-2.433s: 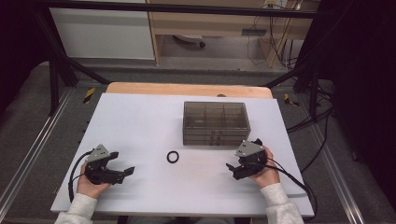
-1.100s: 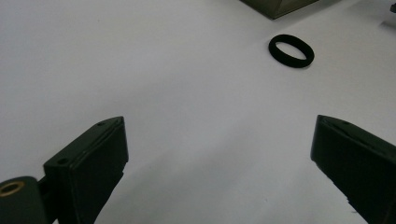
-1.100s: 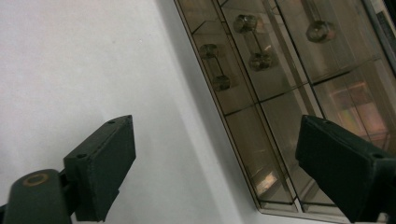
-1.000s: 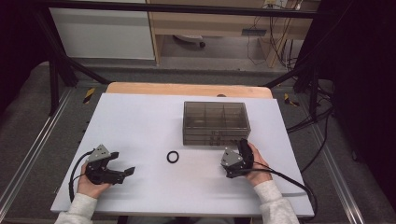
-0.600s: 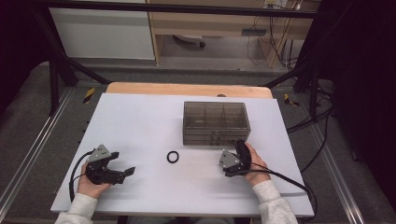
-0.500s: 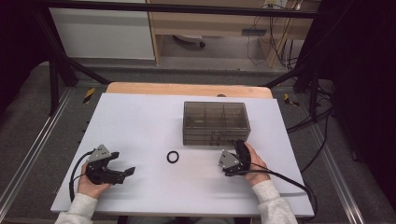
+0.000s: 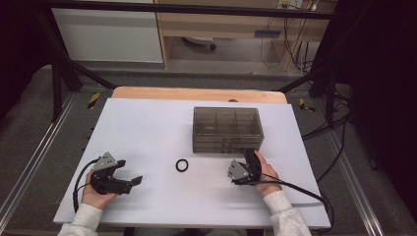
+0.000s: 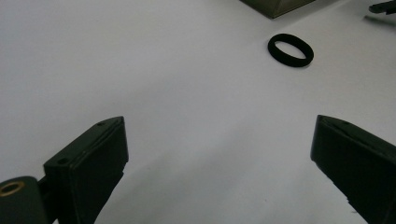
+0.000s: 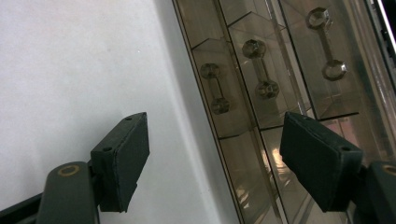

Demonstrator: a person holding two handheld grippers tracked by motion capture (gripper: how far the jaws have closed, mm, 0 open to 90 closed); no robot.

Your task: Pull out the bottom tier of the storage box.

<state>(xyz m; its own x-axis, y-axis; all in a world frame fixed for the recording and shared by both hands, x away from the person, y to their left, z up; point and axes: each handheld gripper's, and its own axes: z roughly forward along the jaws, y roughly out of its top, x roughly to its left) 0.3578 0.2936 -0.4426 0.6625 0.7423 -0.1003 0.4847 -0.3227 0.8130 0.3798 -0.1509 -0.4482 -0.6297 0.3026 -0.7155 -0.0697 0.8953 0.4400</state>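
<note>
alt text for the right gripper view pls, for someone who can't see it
The right gripper, jaws open, points at the front of a clear smoky drawer box on the white table. Three faceted drawer handles show through the gap.

right hand-held gripper moved since 2.4 s ago: was lying low at the right of the worktop, jaws pointing left toward the black ring, well short of the drawer box. now shifted left and forward, turned so the jaws point up the worktop at the box front. tips just beside the box's lower right front, contact can't be confirmed. right hand rolled with it, gripper now on edge, grey plate facing left. most of the travel was done by 1.0 s ago, only a small creep left and forward after that. jaws wide apart, facing the stacked drawer handles
</note>
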